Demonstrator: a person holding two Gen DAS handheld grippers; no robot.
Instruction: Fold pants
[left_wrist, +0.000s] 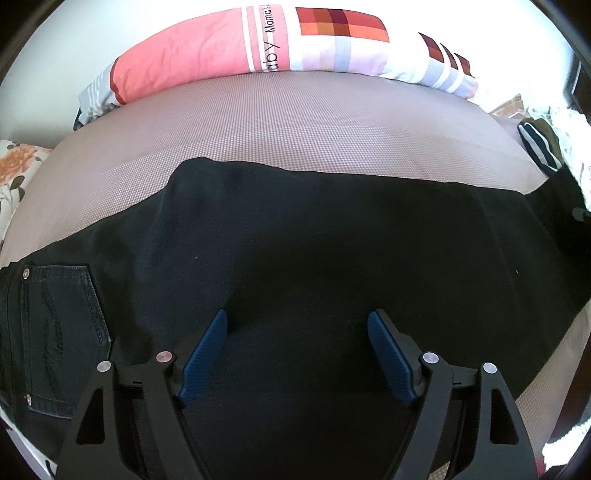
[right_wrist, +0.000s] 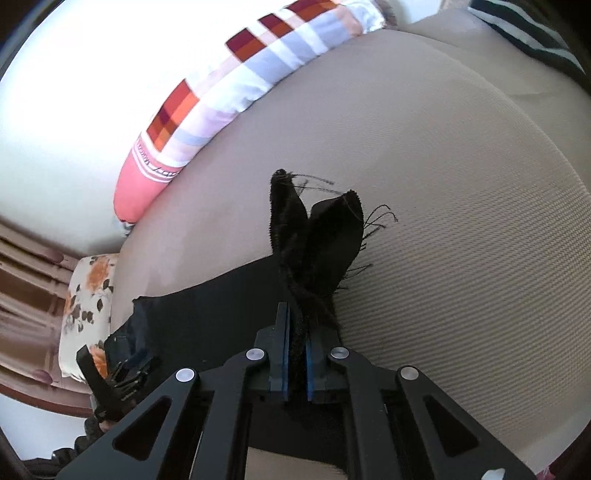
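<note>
Blue pads (left_wrist: 205, 354) of the left gripper (left_wrist: 297, 325) sit closest in the left wrist view, spread wide w/ nothing pinched between them; they hang over the black pants (left_wrist: 295, 251) and I can't tell whether the tips touch the cloth. Right gripper (right_wrist: 296, 345) is clamped tight, jaws nearly together, on a bunched bit of the pants' frayed hem (right_wrist: 321, 229), which sticks up past the tips w/ loose threads showing. Pants lie flat across the tan bed cover (left_wrist: 280, 125), roughly side to side in the left view, back pocket (left_wrist: 62, 332) w/ rivets at the left edge, leg running off toward the right. Progress, as I read it: early to mid. Legs look laid together lengthwise already, though the dark cloth hides layers, so not sure. Cross fold isn't down yet; the hem end is lifted off the bed, prob to be carried over toward the waist. Left to do: lay that end across, smooth, maybe one more fold. Farther back, a pink and checked pillow (left_wrist: 258, 40) sits along the wall, striped cloth (left_wrist: 535, 147) at far right.
</note>
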